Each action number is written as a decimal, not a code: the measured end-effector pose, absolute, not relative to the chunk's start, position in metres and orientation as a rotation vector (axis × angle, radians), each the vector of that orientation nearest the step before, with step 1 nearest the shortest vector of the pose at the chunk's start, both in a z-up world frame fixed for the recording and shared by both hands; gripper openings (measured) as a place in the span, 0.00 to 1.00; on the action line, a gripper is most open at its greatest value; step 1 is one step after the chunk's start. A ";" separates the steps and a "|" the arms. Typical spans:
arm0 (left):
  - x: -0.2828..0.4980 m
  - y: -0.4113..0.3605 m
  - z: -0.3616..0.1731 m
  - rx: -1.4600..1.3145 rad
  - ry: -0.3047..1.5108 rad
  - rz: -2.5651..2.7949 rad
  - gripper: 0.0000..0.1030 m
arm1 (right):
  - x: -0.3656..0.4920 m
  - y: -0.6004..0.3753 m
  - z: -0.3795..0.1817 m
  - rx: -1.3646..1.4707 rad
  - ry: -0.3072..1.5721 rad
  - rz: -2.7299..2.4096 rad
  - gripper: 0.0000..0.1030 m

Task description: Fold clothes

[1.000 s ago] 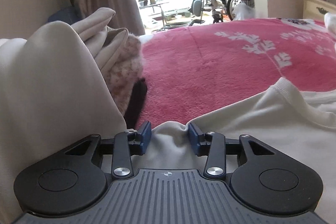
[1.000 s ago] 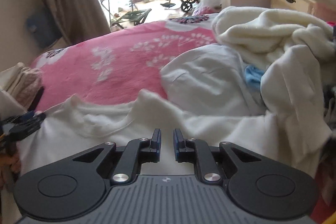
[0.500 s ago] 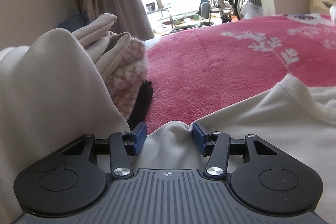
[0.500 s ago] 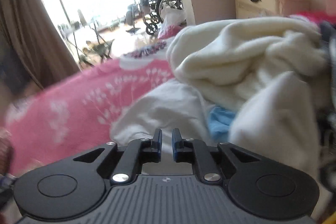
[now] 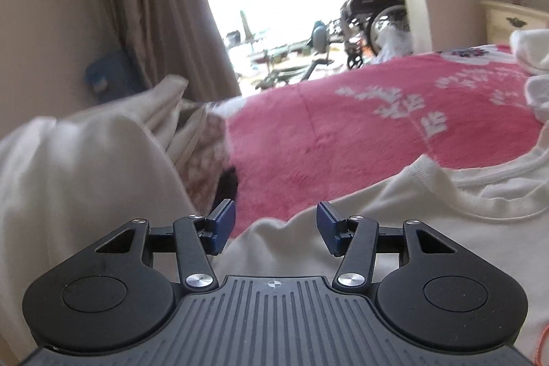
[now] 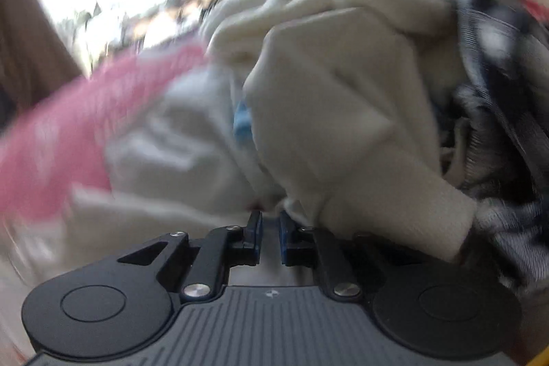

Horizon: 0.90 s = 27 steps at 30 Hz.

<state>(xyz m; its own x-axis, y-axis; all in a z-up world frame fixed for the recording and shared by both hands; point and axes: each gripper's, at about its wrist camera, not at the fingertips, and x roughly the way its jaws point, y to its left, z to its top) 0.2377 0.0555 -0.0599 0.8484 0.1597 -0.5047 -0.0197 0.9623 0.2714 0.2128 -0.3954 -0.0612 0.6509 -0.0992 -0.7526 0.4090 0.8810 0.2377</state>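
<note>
Left wrist view: the left hand-held gripper [image 5: 276,225] stands with its blue pads spread, nothing pressed between them; the hem of a cream knit top with a ribbed round neckline [image 5: 429,211] lies just below and between the open fingers. This top is spread flat on the pink fleece bedspread with white sprig pattern [image 5: 360,132], along the bed's near edge. At the bed's left edge sits a stack of beige and patterned folded garments [image 5: 103,167]. A brown curtain [image 5: 154,6] and a wheelchair [image 5: 374,12] stand beyond the bed.

Right wrist view, blurred: the right hand-held gripper [image 6: 270,230] has its pads drawn nearly together with a narrow gap; whether cloth is pinched cannot be told. Just beyond lies a heap of cream fleece garments [image 6: 336,84] beside a dark grey-and-white cloth [image 6: 497,74].
</note>
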 end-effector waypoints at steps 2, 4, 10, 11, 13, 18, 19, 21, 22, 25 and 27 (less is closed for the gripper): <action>0.229 0.060 -0.055 0.238 0.540 0.094 0.51 | 0.197 -0.395 -0.050 0.478 0.768 -0.278 0.19; 0.215 0.060 -0.048 0.221 0.531 0.069 0.51 | 0.179 -0.390 -0.037 0.525 0.745 -0.224 0.26; 0.162 0.047 -0.029 0.168 0.540 -0.053 0.52 | 0.143 -0.346 -0.003 0.491 0.767 -0.014 0.32; 0.154 0.046 -0.025 0.157 0.539 -0.069 0.52 | 0.141 -0.336 0.002 0.478 0.778 0.020 0.32; 0.137 0.049 -0.015 0.142 0.530 -0.092 0.52 | 0.142 -0.310 0.009 0.461 0.798 0.091 0.32; 0.110 0.087 0.020 0.153 0.453 -0.046 0.52 | 0.139 -0.244 0.024 0.342 0.829 0.205 0.32; 0.110 0.100 0.029 0.168 0.434 -0.016 0.52 | 0.136 -0.232 0.024 0.320 0.833 0.225 0.32; 0.116 0.127 0.048 0.179 0.413 0.054 0.55 | 0.127 -0.213 0.022 0.320 0.853 0.261 0.33; 0.124 0.140 0.056 0.173 0.418 0.091 0.55 | 0.122 -0.205 0.020 0.326 0.869 0.278 0.33; 0.169 0.173 0.081 0.135 0.530 0.128 0.60 | 0.109 -0.180 0.010 0.335 0.920 0.302 0.33; 0.201 0.194 0.097 0.108 0.613 0.144 0.61 | 0.104 -0.165 0.004 0.332 0.953 0.314 0.33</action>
